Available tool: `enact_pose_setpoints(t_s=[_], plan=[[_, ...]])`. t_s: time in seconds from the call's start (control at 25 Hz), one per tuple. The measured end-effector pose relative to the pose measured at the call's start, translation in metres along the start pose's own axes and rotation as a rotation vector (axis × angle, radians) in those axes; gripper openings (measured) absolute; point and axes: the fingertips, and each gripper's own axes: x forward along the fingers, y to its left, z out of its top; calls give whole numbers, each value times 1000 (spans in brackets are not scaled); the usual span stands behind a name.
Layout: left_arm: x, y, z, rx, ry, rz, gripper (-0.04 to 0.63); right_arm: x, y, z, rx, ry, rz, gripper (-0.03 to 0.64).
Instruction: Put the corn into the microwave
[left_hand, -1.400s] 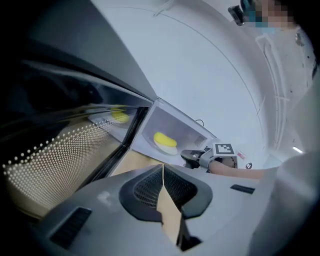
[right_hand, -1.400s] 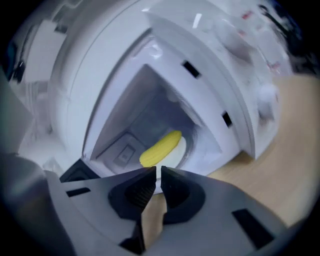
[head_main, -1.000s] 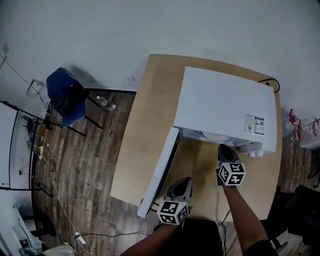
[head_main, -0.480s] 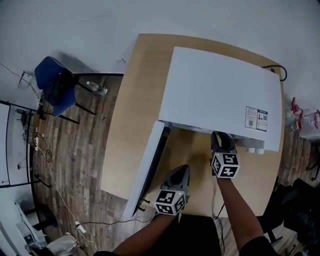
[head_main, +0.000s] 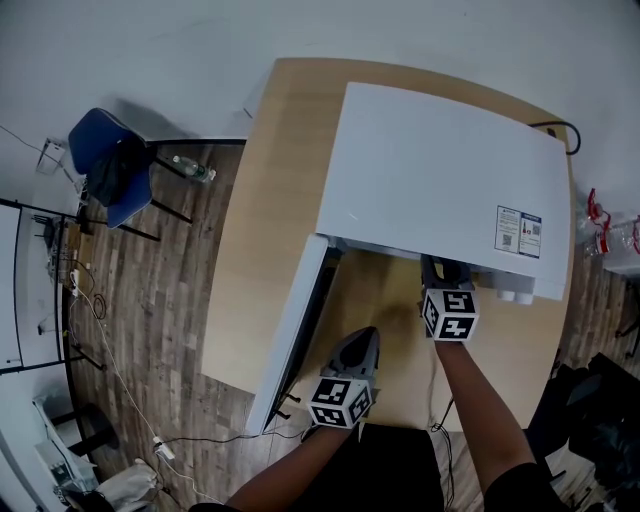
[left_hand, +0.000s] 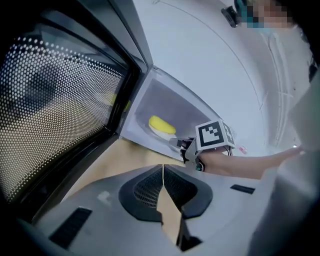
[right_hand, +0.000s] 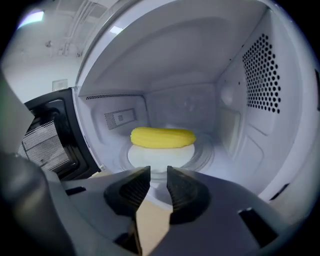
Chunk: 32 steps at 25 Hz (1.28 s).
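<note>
Right gripper (right_hand: 158, 175) jaws just opened, empty; corn (right_hand: 162, 137) lies beyond on the plate (right_hand: 150, 154) in the microwave (head_main: 440, 170). Left gripper (left_hand: 163, 170) jaws together. Swinging the door (head_main: 297, 335) shut now could strike the right gripper.

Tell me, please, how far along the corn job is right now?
Done: the corn lies on its plate inside the microwave. In hand: the right gripper, jaws just opened with nothing between them, sits at the opening. Remaining: perhaps closing the door, which stands open beside the shut, empty left gripper.

Corn (right_hand: 162, 137) on a plate (right_hand: 161, 156) inside the microwave (head_main: 430, 180) atop the table (head_main: 268, 262), its door (head_main: 296, 345) at the left.
</note>
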Motion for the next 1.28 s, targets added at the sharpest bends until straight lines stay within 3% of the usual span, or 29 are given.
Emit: enact_pose_setpoints(t_s=[0.44,0.68,0.88,1.0,1.28], plan=[[-15,7,0,13,-25,15,14,12,-1,6,5,3,-15,156],[-34,6,7,25,-58,18,14,-14,4,3,0,2,-23,156],[-68,-16,19,60,-94,-26,14,-85,31,10,108,-54,-19,156],[-98,-32,21,74,-116,-51,14,-145,58,16,123,-121,-3,156],[-174,-79,17,200,-136,-128,14,-292,112,10,114,-218,-2,124]])
